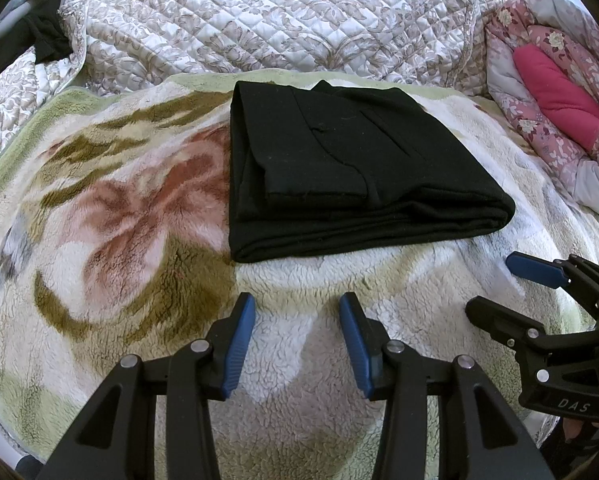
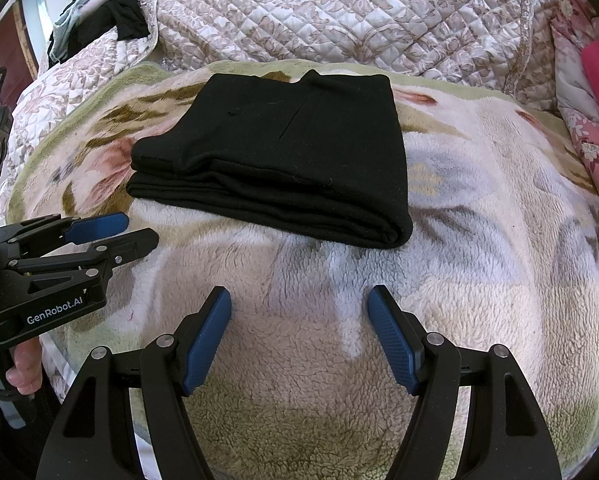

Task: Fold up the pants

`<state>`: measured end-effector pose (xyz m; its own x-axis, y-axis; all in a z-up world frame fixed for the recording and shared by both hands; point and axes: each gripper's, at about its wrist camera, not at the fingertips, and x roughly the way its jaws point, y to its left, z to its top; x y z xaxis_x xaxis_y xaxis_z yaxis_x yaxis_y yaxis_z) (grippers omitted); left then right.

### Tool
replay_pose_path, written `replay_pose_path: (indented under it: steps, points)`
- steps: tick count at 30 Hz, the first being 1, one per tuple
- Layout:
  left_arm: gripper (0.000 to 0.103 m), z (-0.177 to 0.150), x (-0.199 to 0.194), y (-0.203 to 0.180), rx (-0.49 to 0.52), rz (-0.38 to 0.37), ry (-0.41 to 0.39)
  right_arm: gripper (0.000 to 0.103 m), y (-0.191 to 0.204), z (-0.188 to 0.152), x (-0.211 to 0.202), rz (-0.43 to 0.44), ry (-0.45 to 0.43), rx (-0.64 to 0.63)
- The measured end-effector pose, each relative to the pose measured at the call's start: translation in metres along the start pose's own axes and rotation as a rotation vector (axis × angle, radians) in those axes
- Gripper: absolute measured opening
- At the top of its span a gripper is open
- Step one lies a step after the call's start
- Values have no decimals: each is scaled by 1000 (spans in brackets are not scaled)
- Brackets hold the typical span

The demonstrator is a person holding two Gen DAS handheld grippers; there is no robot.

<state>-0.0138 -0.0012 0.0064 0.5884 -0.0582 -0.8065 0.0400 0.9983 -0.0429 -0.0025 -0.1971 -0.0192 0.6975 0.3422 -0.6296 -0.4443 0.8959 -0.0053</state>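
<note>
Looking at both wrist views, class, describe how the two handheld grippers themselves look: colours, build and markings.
Both the left gripper and right gripper have black linkage frames with silver rivets and ribbed blue finger pads. The left body reads GenRobot.AI; the right shows DAS. A dark cable hangs beside the left handle.

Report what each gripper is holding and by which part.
Nothing is held. The left gripper and right gripper are both open above the blanket, apart from the folded black pants.

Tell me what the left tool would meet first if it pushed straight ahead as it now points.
Probably the near edge of the folded black fabric pants. The open left tool hovers over bare fluffy floral blanket, nothing between, though its height is unclear.
</note>
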Motion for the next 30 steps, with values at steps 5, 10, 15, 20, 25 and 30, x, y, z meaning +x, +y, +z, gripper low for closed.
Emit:
replay_pose_path:
  steps: [5, 10, 15, 20, 25, 30]
  points:
    - [47, 0, 0, 0, 0, 1, 0, 71, 0, 0, 0, 0, 0, 0]
    - [47, 0, 0, 0, 0, 0, 1, 71, 0, 0, 0, -1, 0, 0]
    - [47, 0, 0, 0, -1, 1, 1, 71, 1, -1, 0, -1, -1, 0]
    - [47, 0, 0, 0, -1, 1, 1, 71, 2, -1, 0, -2, -1, 0]
    - [47, 0, 0, 0, 0, 1, 2, 71, 2, -1, 0, -2, -1, 0]
    - [47, 0, 0, 0, 0, 2, 1, 71, 2, -1, 0, -3, -1, 0]
